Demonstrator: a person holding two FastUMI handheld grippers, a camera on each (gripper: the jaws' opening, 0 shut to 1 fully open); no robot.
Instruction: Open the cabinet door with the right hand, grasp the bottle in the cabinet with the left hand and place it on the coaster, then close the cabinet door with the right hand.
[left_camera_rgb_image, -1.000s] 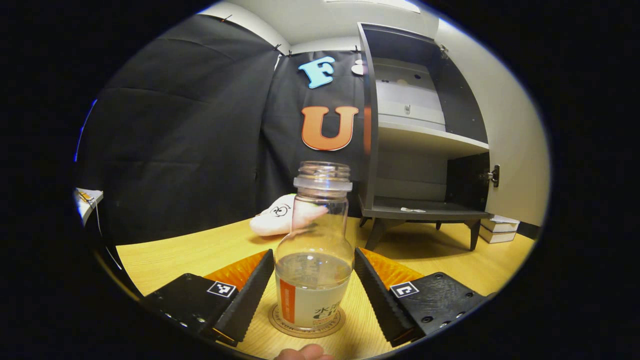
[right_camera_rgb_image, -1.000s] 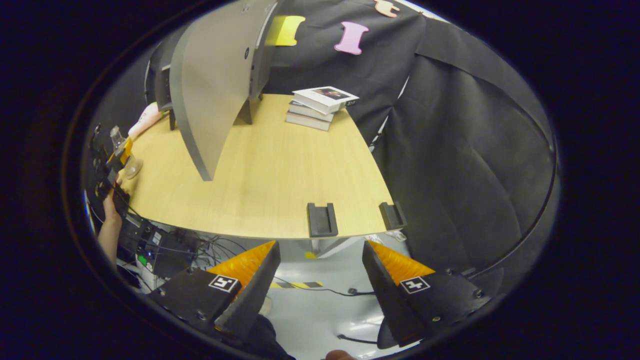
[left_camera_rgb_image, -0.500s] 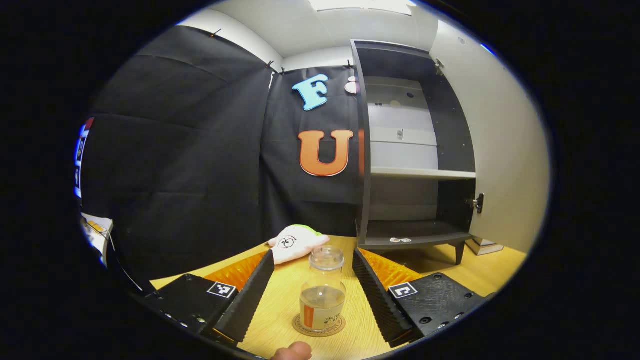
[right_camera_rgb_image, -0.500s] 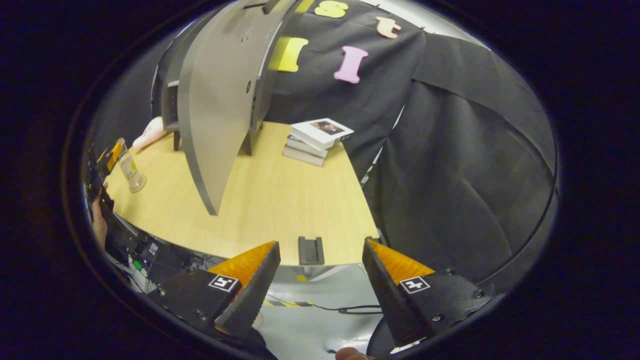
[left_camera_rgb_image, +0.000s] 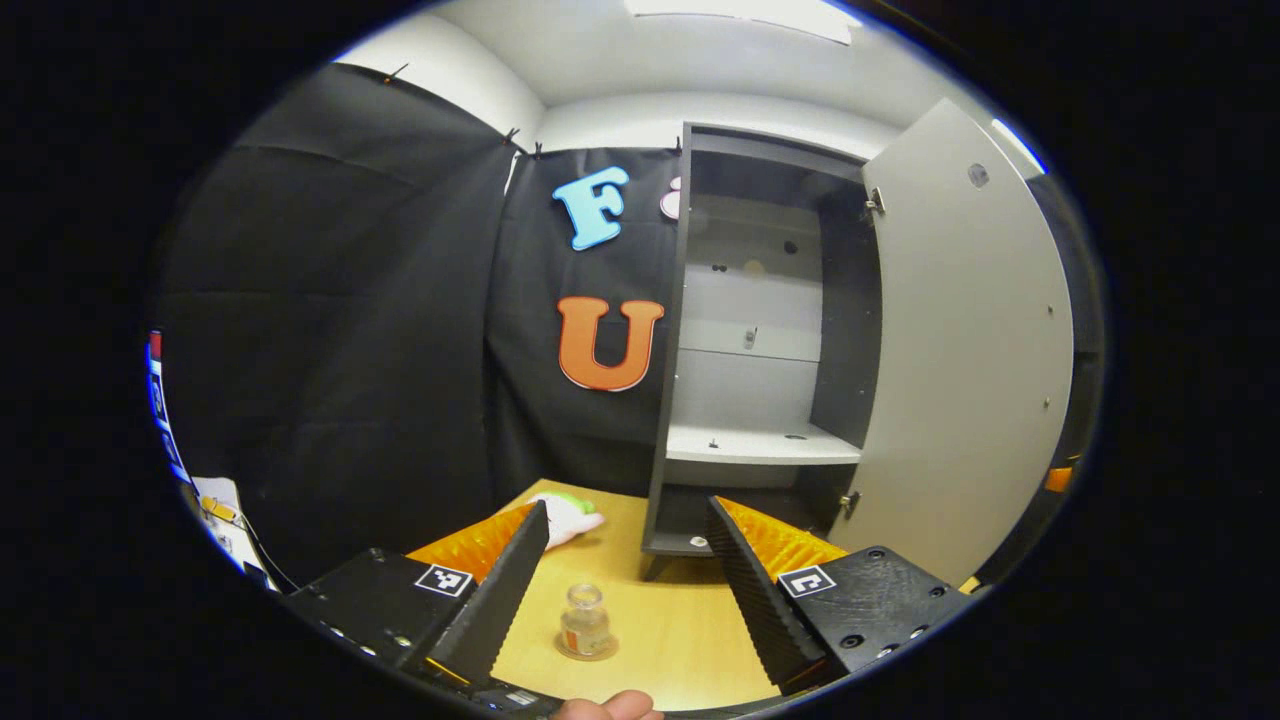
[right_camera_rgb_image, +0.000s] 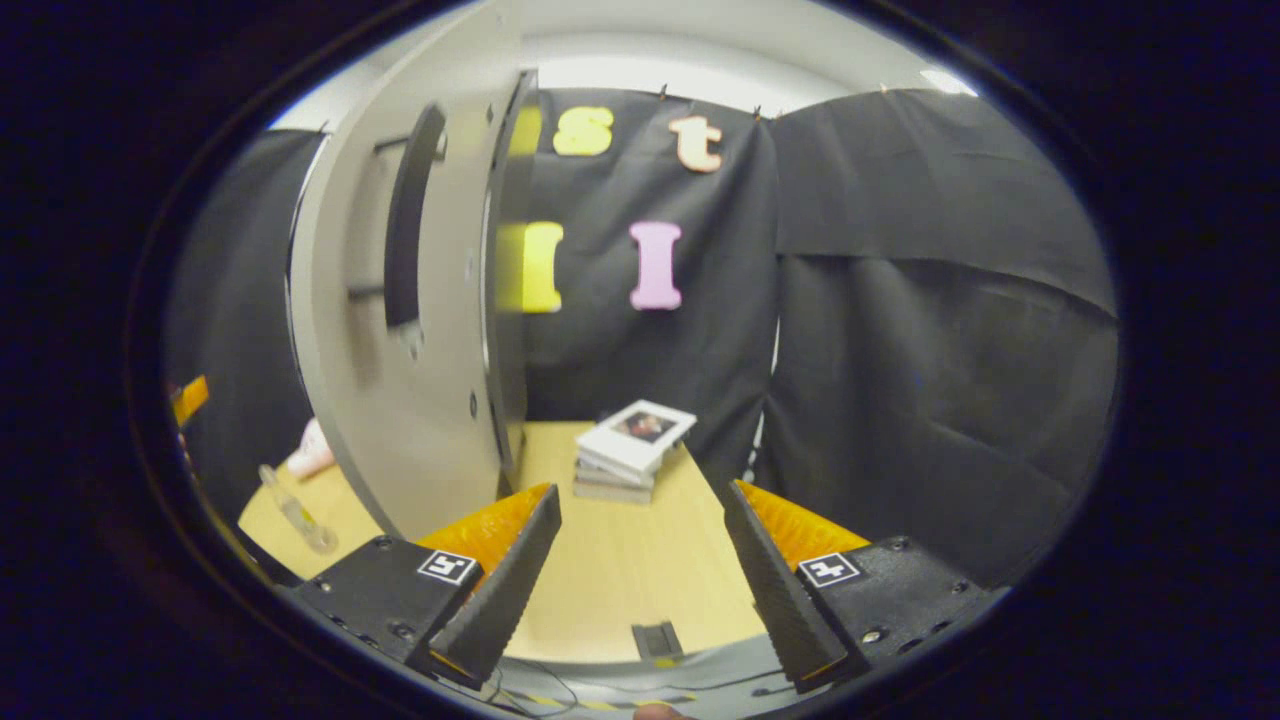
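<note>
The bottle (left_camera_rgb_image: 585, 622) stands upright on the coaster (left_camera_rgb_image: 588, 651), at 6 o'clock in the left gripper view, well clear of your left gripper (left_camera_rgb_image: 625, 585), whose fingers are spread and hold nothing; that half looks done, so what is left is closing the door (left_camera_rgb_image: 960, 350).

In the right gripper view your right gripper (right_camera_rgb_image: 640, 580) is spread and empty too; the door (right_camera_rgb_image: 400, 330) hangs open at 10 o'clock, its dark handle (right_camera_rgb_image: 405, 215) toward 11 o'clock, and the bottle (right_camera_rgb_image: 295, 510) sits low at 8 o'clock, just beyond the door's lower edge.

Bring the right gripper to the door's outer face near the free edge, not the hinge side; push flat and steady so it swings to the cabinet (left_camera_rgb_image: 760, 340) without slamming; keep the left gripper back from the opening; mind the books (right_camera_rgb_image: 632, 450) at 12 o'clock beyond your fingers.
</note>
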